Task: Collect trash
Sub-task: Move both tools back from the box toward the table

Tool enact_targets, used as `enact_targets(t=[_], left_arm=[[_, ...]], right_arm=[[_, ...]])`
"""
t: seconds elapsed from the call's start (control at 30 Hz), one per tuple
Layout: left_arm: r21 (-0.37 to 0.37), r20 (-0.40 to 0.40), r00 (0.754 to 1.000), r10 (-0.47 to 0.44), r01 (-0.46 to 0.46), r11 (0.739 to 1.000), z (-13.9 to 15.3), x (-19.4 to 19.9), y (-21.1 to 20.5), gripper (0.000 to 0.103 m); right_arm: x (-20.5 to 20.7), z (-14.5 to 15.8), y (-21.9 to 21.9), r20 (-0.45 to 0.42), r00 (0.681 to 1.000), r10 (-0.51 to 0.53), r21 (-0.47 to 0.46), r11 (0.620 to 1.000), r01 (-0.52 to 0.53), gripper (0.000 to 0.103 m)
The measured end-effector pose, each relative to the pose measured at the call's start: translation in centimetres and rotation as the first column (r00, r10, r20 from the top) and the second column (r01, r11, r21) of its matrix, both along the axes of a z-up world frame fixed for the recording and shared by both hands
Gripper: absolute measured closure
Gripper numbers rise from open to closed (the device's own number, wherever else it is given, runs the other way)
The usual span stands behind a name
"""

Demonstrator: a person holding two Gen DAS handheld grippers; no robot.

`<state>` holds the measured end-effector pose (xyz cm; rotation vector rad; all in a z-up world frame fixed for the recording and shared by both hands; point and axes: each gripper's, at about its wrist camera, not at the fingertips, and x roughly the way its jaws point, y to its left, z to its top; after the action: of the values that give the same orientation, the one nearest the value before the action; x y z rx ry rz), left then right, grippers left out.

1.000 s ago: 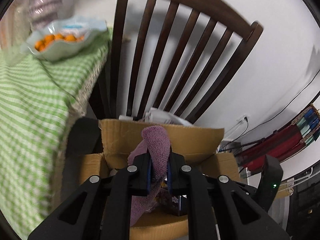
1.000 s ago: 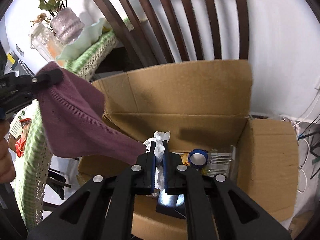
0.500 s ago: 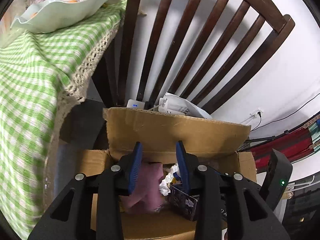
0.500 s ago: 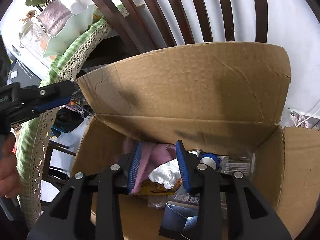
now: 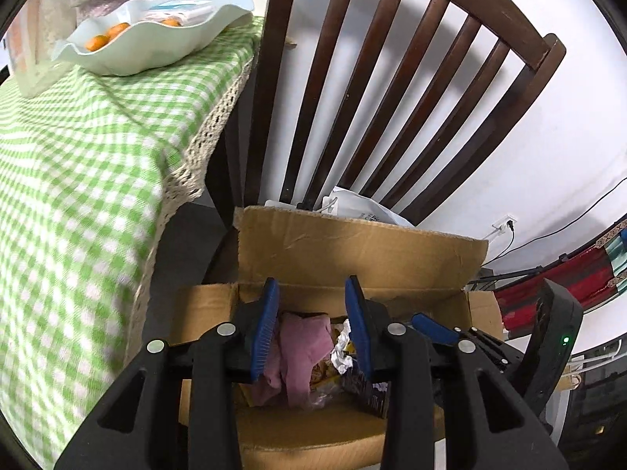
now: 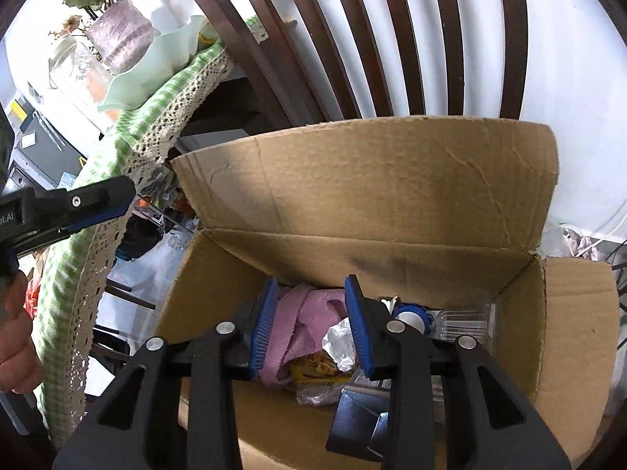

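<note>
Two claws are hovering over an open cardboard box (image 6: 392, 196), both spread and holding nothing. Directly beneath and between the pads of the left claw (image 5: 311, 325), a pink cloth (image 5: 301, 352) is lying crumpled in the box, its long axis running away from the claw toward the upright rear flap. Just right of it, under the right claw (image 6: 311, 323), a crumpled white tissue (image 6: 339, 342) is resting on a yellow wrapper (image 6: 317, 368), with a clear plastic container (image 6: 462, 323) further right. A dark wooden chair (image 5: 392, 98) is standing beyond the box, and a green checked tabletop (image 5: 78, 176) carrying a pale bowl (image 5: 156, 39) is sitting to the left. A second earlier, the left claw was pinching the cloth and the right the tissue; both have since been dropped.
</note>
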<state>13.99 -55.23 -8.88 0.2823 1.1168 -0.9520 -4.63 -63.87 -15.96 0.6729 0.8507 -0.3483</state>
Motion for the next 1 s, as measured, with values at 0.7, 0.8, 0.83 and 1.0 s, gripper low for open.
enact_targets(t=[0.7,0.8,0.83,1.0], left_arm=[[-0.126,0.063,0.998,0.031,-0.023,0.992,5.2,-1.6,10.0,0.044],[-0.148,0.060,0.996,0.061,-0.052,0.988,5.9,-1.1,12.7,0.043],[-0.156,0.060,0.995,0.075,-0.065,0.986,6.2,-0.7,13.4,0.043],[-0.197,0.058,0.989,0.138,-0.124,0.972,7.6,0.9,17.4,0.042]], right_arm=[[-1.5,6.6,4.6,0.048,0.998,-0.030,-0.161,0.986,0.038,0.054],[-1.1,7.6,5.9,0.057,0.998,-0.015,-0.181,0.983,0.025,0.054],[-0.8,8.0,6.4,0.059,0.998,-0.007,-0.189,0.982,0.019,0.054],[0.9,9.3,8.7,0.068,0.997,0.032,-0.220,0.975,-0.016,0.054]])
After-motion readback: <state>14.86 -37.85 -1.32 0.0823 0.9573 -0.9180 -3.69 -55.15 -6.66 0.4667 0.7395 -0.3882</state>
